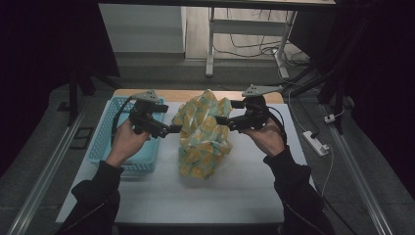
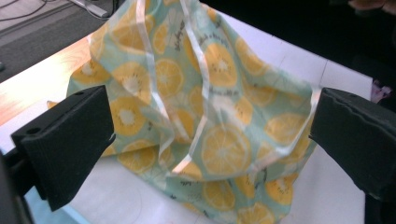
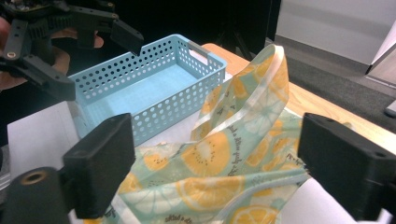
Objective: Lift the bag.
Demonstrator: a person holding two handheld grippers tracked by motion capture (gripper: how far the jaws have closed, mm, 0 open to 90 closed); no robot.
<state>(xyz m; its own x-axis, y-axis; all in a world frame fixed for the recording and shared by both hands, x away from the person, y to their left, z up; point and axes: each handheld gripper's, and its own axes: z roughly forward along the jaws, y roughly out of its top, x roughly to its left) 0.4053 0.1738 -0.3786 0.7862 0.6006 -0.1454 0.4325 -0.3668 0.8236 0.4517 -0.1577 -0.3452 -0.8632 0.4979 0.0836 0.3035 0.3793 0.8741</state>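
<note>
Cloth (image 1: pixel 203 134) heaping mid-tabletop, nearer far edge, basket (image 1: pixel 105 142) at left edge | left gripper (image 1: pixel 177 128), right gripper (image 1: pixel 219 120) flanking it, jaws released | risk: slippery folds collapsing, pinch grabbing one layer only.

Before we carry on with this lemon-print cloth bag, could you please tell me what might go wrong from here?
1. Both the left gripper and the right gripper stand open beside the bag, so nothing holds it; the crumpled heap may slump or unfold.
2. The fabric is thin and creased with loose white ribbon edging; a gripper closing now could catch one layer or just the ribbon.
3. The blue basket sits close behind the left hand; a sideways move might knock it.
</note>
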